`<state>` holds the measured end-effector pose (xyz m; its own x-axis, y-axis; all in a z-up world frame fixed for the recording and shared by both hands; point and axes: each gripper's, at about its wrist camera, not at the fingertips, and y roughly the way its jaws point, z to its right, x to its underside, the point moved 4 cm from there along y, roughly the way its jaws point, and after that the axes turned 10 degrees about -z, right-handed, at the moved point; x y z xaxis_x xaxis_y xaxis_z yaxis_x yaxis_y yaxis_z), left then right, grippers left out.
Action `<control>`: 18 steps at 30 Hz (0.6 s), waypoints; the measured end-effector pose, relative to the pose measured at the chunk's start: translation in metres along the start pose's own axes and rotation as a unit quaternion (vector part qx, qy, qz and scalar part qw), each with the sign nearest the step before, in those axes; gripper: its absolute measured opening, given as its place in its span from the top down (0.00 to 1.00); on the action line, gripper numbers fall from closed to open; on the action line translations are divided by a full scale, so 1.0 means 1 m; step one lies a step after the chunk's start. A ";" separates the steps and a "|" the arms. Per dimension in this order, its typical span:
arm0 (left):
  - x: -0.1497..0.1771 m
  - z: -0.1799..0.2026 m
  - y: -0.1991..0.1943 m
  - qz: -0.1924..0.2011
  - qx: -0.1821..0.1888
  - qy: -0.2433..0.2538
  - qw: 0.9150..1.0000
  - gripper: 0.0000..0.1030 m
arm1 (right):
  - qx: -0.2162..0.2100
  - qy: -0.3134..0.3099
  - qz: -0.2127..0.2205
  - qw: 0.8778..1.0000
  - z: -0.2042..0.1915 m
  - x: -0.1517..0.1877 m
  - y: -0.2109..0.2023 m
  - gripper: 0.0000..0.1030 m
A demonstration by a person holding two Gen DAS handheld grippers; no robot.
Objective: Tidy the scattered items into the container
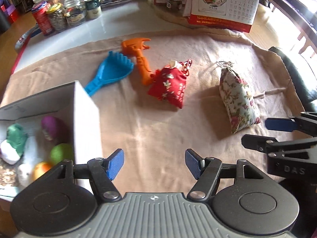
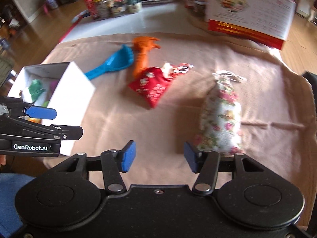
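1. Beige cloth (image 1: 158, 130) covers the table; at the far edge stand jars (image 1: 59, 13) and a calendar (image 1: 223, 2).
2. At my left is the white box (image 1: 85, 107), with some soft toys and balls already inside.
3. Four things lie outside it on the cloth: a blue rake (image 1: 111, 69), an orange toy (image 1: 140, 59), a red pouch (image 1: 168, 85) and a floral pouch (image 1: 237, 99).
4. My left tongs (image 1: 154, 164) are released, nothing is between the pads, and they hang over bare cloth just beside the box.
5. My right tongs (image 2: 159, 156) are released also and hold nothing. The floral pouch lies just beyond the right pad; whether they touch I cannot tell, this view is blurred.
6. I judge the floral pouch is soft and light, filled with something loose, so it will sag when lifted. I would take it across the middle of the body, or at the tied neck (image 1: 223, 64), where the cloth is gathered and will not slip.
7. The red pouch looks the same kind. One corner of it rests on the handle of the orange toy.
8. The rake and the orange toy are stiff, smooth plastic; their handles are the place to pinch.
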<state>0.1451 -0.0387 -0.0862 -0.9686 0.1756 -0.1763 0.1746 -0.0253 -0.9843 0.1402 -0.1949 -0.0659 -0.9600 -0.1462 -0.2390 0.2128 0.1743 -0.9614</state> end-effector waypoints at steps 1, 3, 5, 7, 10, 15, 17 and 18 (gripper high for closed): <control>-0.003 0.006 0.007 0.000 -0.005 0.001 1.000 0.33 | 0.004 0.009 0.000 1.000 0.009 0.001 0.001 0.41; -0.011 0.017 0.021 0.001 -0.019 0.006 1.000 0.33 | 0.012 0.024 -0.001 1.000 0.026 0.003 0.004 0.41; -0.019 0.026 0.033 0.005 -0.037 0.016 0.999 0.29 | 0.018 0.037 -0.003 0.999 0.042 0.006 0.007 0.39; -0.027 0.033 0.043 0.014 -0.053 0.024 0.998 0.27 | 0.027 0.045 -0.005 0.999 0.054 0.006 0.012 0.36; -0.040 0.037 0.060 0.016 -0.058 0.026 0.998 0.25 | 0.035 0.056 -0.006 0.998 0.069 0.004 0.021 0.32; -0.058 0.041 0.084 0.013 -0.055 0.028 0.998 0.24 | 0.041 0.074 -0.012 0.996 0.085 -0.006 0.042 0.31; -0.063 0.042 0.090 0.013 -0.055 0.030 0.998 0.23 | 0.041 0.078 -0.015 0.996 0.087 -0.012 0.049 0.28; -0.066 0.042 0.093 0.012 -0.054 0.029 0.998 0.23 | 0.040 0.078 -0.016 0.996 0.088 -0.015 0.052 0.27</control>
<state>0.2180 -0.0942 -0.1661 -0.9523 0.2337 -0.1961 0.2191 0.0764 -0.9727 0.1815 -0.2692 -0.1247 -0.9819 0.0029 -0.1892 0.1887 0.0922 -0.9777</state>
